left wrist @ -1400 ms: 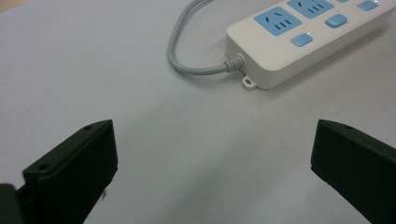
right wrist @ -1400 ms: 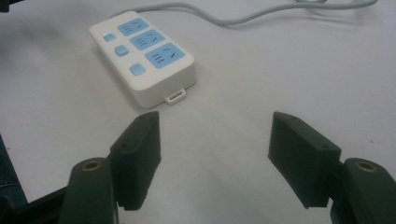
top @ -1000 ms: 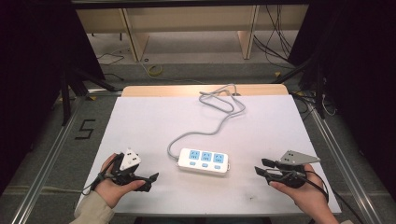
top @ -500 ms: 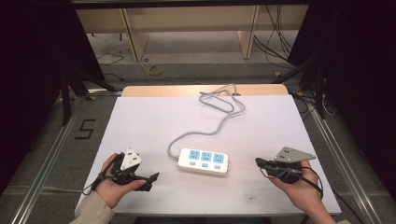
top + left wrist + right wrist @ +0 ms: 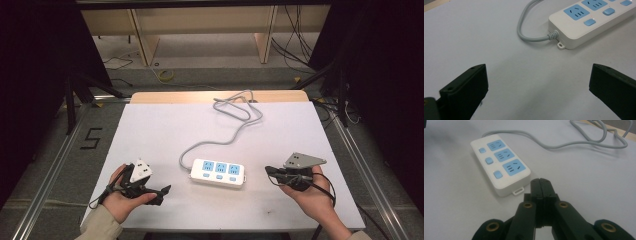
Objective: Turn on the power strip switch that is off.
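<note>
Power strip (image 5: 218,173), white with three blue sockets, lies near the 6 o'clock edge of the white table (image 5: 150,130); its grey cord (image 5: 235,112) loops toward 12. At 8 o'clock the left gripper (image 5: 159,191) rests with jaws spread wide. At 4 o'clock the right gripper (image 5: 270,171) points at the strip, jaws pressed together, empty.
</note>
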Demonstrator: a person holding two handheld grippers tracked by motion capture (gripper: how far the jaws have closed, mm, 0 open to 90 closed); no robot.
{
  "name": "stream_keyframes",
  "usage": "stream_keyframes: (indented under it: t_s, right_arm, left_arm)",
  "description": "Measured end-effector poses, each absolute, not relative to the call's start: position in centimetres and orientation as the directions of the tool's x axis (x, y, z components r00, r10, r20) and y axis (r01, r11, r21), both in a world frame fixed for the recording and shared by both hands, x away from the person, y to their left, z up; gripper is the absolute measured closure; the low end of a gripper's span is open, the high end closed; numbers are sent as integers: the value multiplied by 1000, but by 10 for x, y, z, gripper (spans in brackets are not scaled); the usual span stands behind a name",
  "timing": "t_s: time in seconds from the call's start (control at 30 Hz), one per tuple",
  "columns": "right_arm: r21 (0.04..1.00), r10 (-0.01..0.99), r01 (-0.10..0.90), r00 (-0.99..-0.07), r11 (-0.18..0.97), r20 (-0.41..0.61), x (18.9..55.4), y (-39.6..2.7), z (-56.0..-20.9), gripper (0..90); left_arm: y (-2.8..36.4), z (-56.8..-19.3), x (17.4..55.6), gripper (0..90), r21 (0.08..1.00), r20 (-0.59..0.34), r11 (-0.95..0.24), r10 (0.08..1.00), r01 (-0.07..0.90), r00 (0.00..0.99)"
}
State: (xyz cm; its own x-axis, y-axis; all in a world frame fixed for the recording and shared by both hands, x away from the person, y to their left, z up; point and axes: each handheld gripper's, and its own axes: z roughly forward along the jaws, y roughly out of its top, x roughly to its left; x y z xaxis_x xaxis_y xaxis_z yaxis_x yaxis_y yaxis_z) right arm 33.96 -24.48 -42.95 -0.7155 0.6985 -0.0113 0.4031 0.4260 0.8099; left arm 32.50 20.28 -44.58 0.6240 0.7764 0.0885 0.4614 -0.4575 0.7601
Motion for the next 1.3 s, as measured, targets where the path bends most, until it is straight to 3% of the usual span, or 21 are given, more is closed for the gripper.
stream_keyframes:
  t_s: [1.3]
  right_arm:
    - [782, 621, 403, -784, 476, 26, 368, -185, -420, 900]
  left_arm:
    - [200, -446, 326, 25, 760, 91, -466, 766, 453, 636]
